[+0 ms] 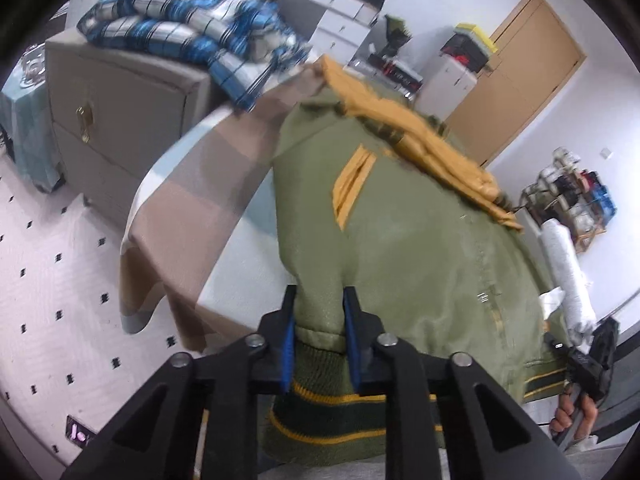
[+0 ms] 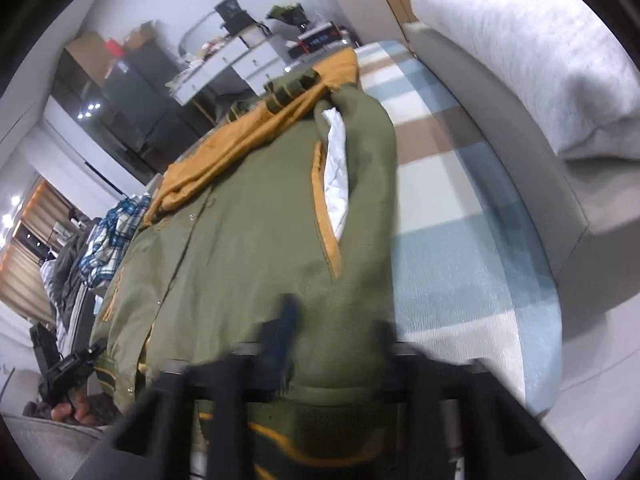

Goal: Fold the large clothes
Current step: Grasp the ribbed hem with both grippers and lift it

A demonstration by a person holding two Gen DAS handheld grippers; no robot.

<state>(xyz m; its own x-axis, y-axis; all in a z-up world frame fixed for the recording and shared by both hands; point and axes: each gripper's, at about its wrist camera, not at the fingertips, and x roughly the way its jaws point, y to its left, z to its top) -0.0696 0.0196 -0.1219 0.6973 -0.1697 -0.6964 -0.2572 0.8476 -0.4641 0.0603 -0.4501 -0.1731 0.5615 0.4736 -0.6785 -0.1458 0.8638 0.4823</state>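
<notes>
My left gripper (image 1: 320, 312) pinched the green jacket (image 1: 400, 232) hem at the bed's (image 1: 240, 264) near edge, my right gripper (image 2: 332, 332) clamped it likewise.

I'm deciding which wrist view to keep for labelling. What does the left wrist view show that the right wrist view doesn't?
Left only: the grey cabinet with its brass handle, and the dotted floor.

Right only: the white pillow and the jacket's white lining.

Both: the green jacket with mustard sleeves on the striped bed sheet, gripped at its hem by the left gripper and the right gripper.
</notes>
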